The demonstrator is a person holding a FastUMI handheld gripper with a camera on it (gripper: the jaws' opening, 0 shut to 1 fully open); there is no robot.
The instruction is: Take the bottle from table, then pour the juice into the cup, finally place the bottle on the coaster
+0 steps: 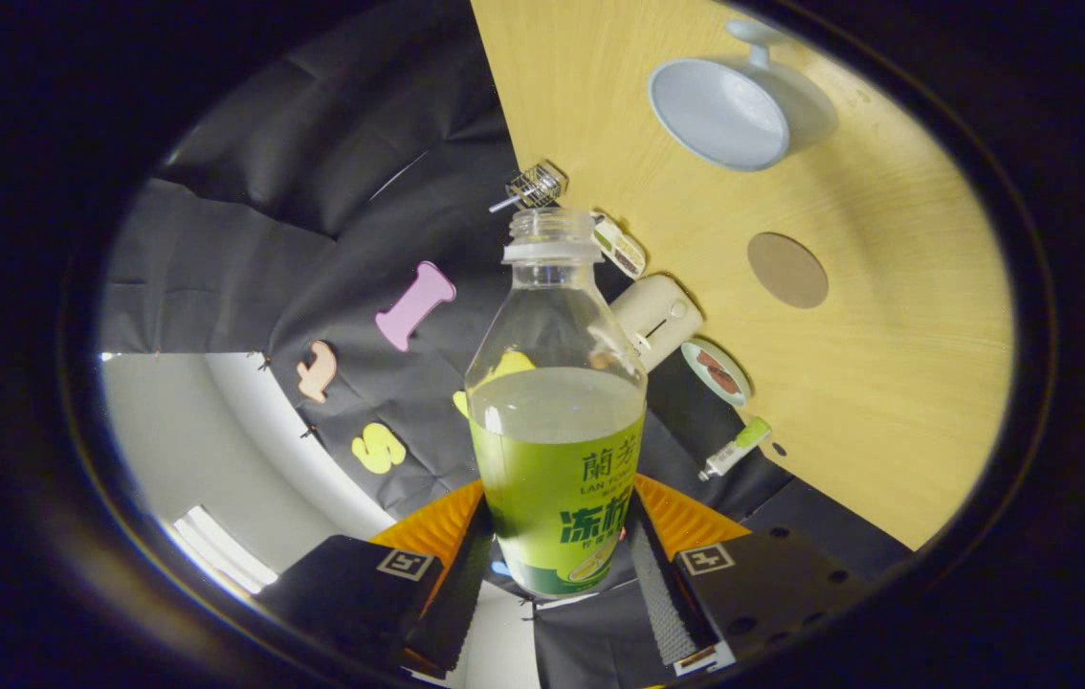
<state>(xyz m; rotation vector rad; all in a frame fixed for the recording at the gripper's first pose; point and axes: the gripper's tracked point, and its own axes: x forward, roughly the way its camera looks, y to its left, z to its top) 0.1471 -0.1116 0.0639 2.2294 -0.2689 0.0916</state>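
Pale wood-grain tabletop appears tilted and off to the side beyond the fingers, with the booth's black cloth wall behind it. Between the 2 fingers of the gripper sits a clear plastic juice bottle, clamped at its lower body across the green label; both ribbed pads press on it, so the jaws stand only as far apart as the bottle is wide. Its cap is off, the threaded neck open, and pale liquid fills it to roughly the top of the label. The bottle is lifted clear of the table, and the tilt of the table against it suggests the gripper is rolled over toward a pour. On the table lie a light blue cup with a handle, well beyond the bottle's mouth, and a round brown coaster nearer, between the cup and the table's edge. Small items line that edge: a wire whisk-like piece, a cream cylinder, a small dish, a tube. My judgement: thin plastic like this will flex under a hard squeeze and the label is slick, so a firm hold low on the labelled body suits it; the liquid shifts the weight as it tips.
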